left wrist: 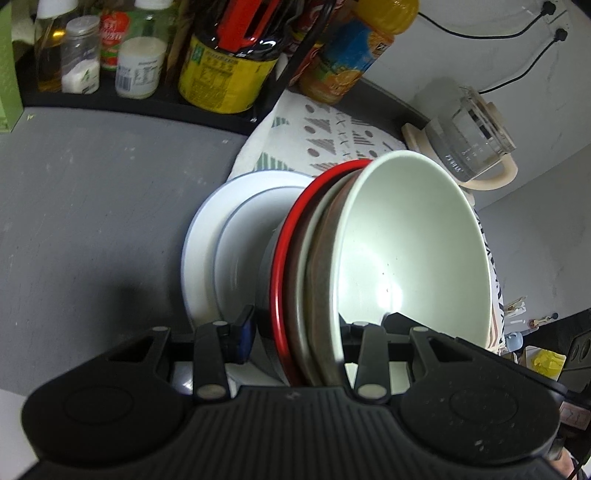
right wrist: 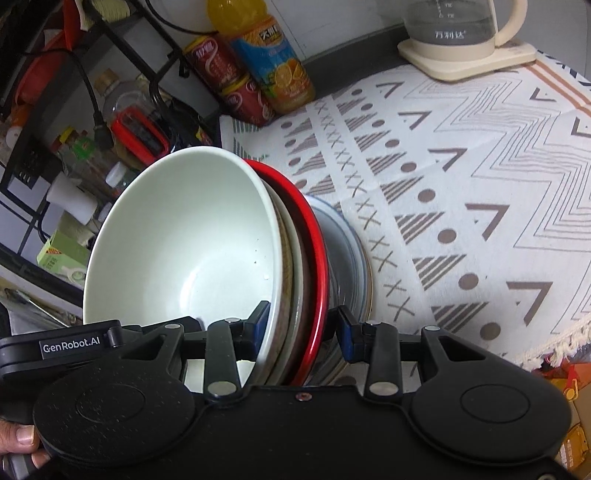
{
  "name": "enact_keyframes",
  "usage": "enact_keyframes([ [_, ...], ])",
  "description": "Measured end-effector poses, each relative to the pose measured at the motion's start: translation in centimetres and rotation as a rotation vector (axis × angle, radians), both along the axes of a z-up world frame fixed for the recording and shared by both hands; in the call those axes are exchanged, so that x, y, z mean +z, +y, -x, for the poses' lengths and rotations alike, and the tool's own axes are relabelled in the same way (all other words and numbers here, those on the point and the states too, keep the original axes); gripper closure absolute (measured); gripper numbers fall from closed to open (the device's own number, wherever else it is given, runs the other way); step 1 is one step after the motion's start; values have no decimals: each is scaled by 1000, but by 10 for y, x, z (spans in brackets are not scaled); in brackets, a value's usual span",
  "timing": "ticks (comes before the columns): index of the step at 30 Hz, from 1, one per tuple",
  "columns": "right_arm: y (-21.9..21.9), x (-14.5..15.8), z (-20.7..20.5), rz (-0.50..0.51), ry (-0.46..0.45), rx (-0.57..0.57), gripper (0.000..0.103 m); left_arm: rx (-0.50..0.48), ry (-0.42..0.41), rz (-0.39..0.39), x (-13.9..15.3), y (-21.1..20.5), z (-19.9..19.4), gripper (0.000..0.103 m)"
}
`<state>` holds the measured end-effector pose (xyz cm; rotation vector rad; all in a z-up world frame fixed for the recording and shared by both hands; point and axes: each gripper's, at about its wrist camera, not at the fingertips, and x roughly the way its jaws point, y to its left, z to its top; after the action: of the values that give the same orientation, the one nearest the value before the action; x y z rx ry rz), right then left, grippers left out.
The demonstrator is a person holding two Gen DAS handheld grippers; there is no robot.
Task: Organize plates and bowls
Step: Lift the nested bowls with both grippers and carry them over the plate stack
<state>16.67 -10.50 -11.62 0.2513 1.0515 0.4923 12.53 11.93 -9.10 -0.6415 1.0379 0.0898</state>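
Note:
A stack of nested bowls is held tilted between both grippers: a pale green bowl (left wrist: 413,240) on top, brownish bowls under it, then a red-rimmed bowl (left wrist: 282,254). My left gripper (left wrist: 317,328) is shut on the stack's rim from one side. My right gripper (right wrist: 303,328) is shut on the rim from the other side, one pad inside the green bowl (right wrist: 184,240), one outside the red bowl (right wrist: 317,258). A white plate with a blue edge (left wrist: 207,240) lies under the stack, partly on the patterned cloth (right wrist: 461,184); it also shows in the right wrist view (right wrist: 351,243).
A black rack (left wrist: 110,99) holds bottles and jars at the back left. An orange juice bottle (right wrist: 273,62) and red cans (right wrist: 229,81) stand by the cloth's far corner. A glass kettle (right wrist: 461,33) stands at the back. Grey countertop (left wrist: 92,206) lies left.

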Motion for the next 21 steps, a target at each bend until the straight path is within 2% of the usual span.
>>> enact_keyframes([
  [21, 22, -16, -22, 28, 50, 10, 65, 19, 45, 3, -19, 16, -20, 65],
])
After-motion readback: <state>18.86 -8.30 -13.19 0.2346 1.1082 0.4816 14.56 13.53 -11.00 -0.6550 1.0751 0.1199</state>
